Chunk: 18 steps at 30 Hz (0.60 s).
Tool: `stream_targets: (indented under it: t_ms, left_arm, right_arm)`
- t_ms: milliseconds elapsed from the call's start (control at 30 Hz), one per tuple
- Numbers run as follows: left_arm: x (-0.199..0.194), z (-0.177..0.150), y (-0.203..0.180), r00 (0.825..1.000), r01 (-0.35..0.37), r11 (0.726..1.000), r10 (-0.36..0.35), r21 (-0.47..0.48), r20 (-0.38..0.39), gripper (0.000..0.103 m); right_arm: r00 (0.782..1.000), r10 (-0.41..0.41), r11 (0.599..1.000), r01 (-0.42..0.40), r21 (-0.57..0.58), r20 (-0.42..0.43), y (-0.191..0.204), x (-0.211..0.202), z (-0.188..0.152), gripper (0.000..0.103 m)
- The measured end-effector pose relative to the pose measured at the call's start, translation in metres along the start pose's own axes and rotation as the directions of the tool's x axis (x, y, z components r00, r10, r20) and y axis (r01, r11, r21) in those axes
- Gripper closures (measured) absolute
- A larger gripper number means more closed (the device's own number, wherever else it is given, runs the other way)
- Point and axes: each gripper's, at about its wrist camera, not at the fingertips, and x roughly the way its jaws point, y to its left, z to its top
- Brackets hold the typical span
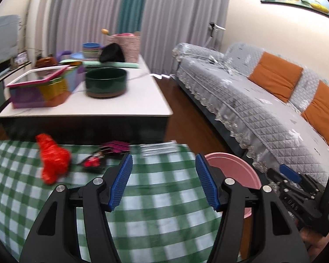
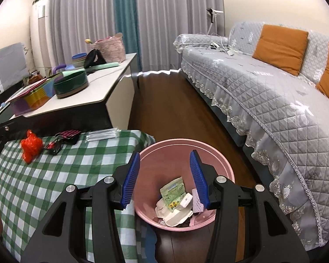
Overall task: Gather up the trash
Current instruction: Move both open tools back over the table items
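While the right gripper [image 2: 164, 182] hangs directly above the pink bin [image 2: 221, 160], its blue pads stand parted about halfway with nothing between them; the green wrapper [image 2: 172, 190], white crumpled paper [image 2: 175, 217] and a pale lilac piece [image 2: 197, 201] lie below it on the bin's floor. That reads as a drop just completed on this side.

The left gripper [image 1: 163, 182] is likewise empty, its jaws a little more than half open, held over the green checked tablecloth [image 1: 142, 225]. Ahead of it and to its left sit the leftovers: a crumpled red plastic bag [image 1: 52, 160], a dark wrapper with red print [image 1: 92, 162] just beyond the left fingertip, a magenta striped packet [image 1: 116, 146] further out, and a clear plastic sleeve [image 1: 158, 149] straight ahead near the cloth's far edge. The left view is smeared, so finer detail of these is unclear.

The step in hand looks like the reach for the next piece. It calls for steering the left claw forward and leftward, lowering the pads to straddle the dark wrapper or red bag, and pinching low enough to catch thin film without dragging the cloth.
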Motion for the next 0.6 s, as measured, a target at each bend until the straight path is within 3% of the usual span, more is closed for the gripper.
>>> stream_targets:
  t_ms: [167,300,400,600]
  left_arm:
    - [-0.010,-0.014,0.055,0.998,-0.066,0.991,0.066,-0.116,-0.003,0.045]
    - [-0.009,-0.031,0.087,0.993,-0.120,0.974,0.118,-0.192,-0.020,0.047]
    - [-0.006,-0.041,0.104,0.988,-0.155,0.964,0.150,-0.216,-0.039,0.048]
    - [-0.004,-0.055,0.130,0.975,-0.222,0.954,0.215,-0.202,-0.056,0.048]
  right_arm:
    - [0.999,0.041,0.999,-0.041,0.005,-0.015,0.015,-0.001,-0.006,0.057]
    - [0.995,0.092,0.996,-0.091,0.020,-0.032,0.029,0.002,-0.011,0.074]
    - [0.990,0.130,0.991,-0.130,0.022,-0.044,0.044,0.006,-0.013,0.081]
    - [0.982,0.182,0.983,-0.180,0.030,-0.051,0.072,0.018,-0.015,0.082]
